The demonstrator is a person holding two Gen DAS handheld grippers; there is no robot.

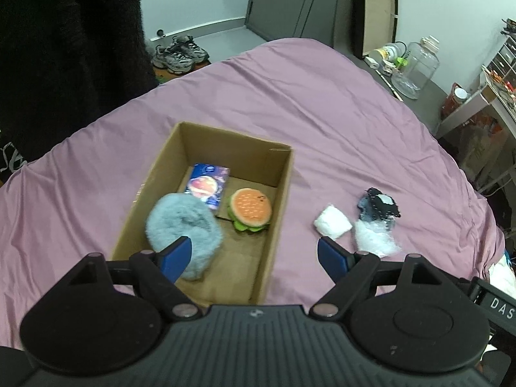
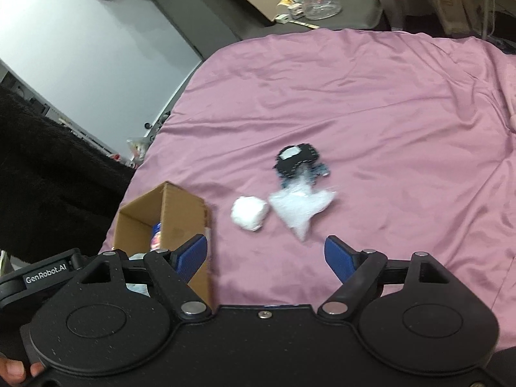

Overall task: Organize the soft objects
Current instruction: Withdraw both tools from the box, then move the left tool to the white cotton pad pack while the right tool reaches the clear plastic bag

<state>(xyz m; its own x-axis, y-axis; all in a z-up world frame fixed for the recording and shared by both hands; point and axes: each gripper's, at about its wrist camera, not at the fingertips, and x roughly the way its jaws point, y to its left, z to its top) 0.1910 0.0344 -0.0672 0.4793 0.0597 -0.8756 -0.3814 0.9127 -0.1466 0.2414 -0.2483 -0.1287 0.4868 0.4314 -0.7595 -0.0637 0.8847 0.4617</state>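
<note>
On bed: cardboard box (image 1: 206,213) | holds burger plush (image 1: 250,209), fluffy toy (image 1: 183,222), packet (image 1: 208,185) | both hand-held grippers agape

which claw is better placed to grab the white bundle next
Right, probably. The right claw is open and faces the white bundle on the bed; the open left claw hovers over the cardboard box.

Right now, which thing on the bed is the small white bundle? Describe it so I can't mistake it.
On the pink bedspread, look just to the right of the cardboard box. Three loose items lie there in a cluster; the white bundle is the one nearest the box. It is a compact, opaque, rounded lump, unlike the crinkly clear plastic bag beside it and the black stitched item farther back.
</note>
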